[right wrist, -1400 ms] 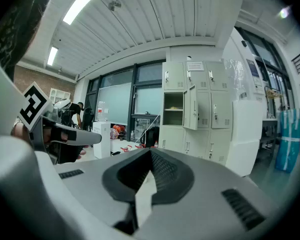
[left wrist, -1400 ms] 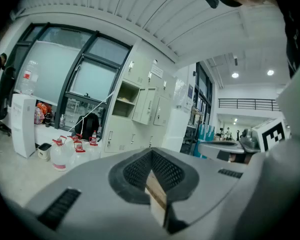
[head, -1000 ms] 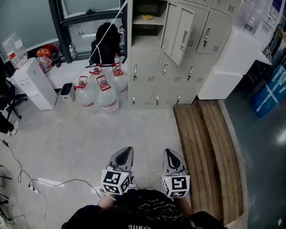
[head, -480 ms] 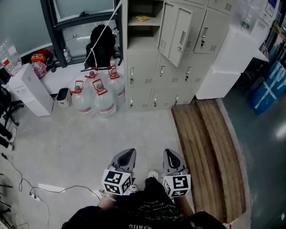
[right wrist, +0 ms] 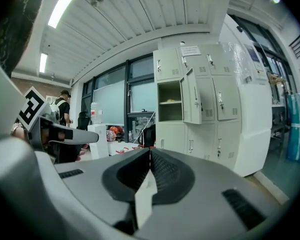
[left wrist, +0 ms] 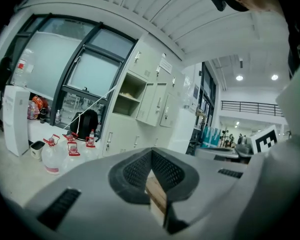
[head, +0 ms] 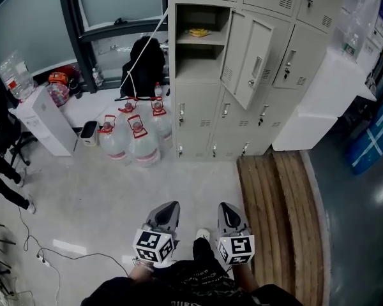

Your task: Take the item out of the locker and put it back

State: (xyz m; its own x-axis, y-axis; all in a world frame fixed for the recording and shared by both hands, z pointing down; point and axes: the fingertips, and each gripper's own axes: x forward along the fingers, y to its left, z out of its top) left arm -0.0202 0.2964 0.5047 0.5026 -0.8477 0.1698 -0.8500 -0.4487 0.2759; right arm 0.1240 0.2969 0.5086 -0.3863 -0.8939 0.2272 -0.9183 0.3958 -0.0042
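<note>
Grey left gripper (head: pixel 168 207) and grey right gripper (head: pixel 227 208) are held side by side, low before the body, pointing towards the pale grey metal locker (head: pixel 198 64). Both sets of jaws are closed together and empty. A small yellow item (head: pixel 200 32) lies on the open compartment's upper shelf, well apart from both.

A small yellow item (head: pixel 198 32) lies in the open grey metal locker (head: pixel 195 62) at twelve o'clock; the left gripper (head: pixel 171 206) and right gripper (head: pixel 225 206) are at six.

Upper centre, you face lockers (head: pixel 198 101) of pale painted metal with a matt finish. The floor (head: pixel 102 190) is smooth and faintly glossy. At lower right, the planks (head: pixel 274 209) are bare, grooved wood. The jugs (head: pixel 143 146) are clear plastic and the backpack (head: pixel 145 59) is black cloth.
</note>
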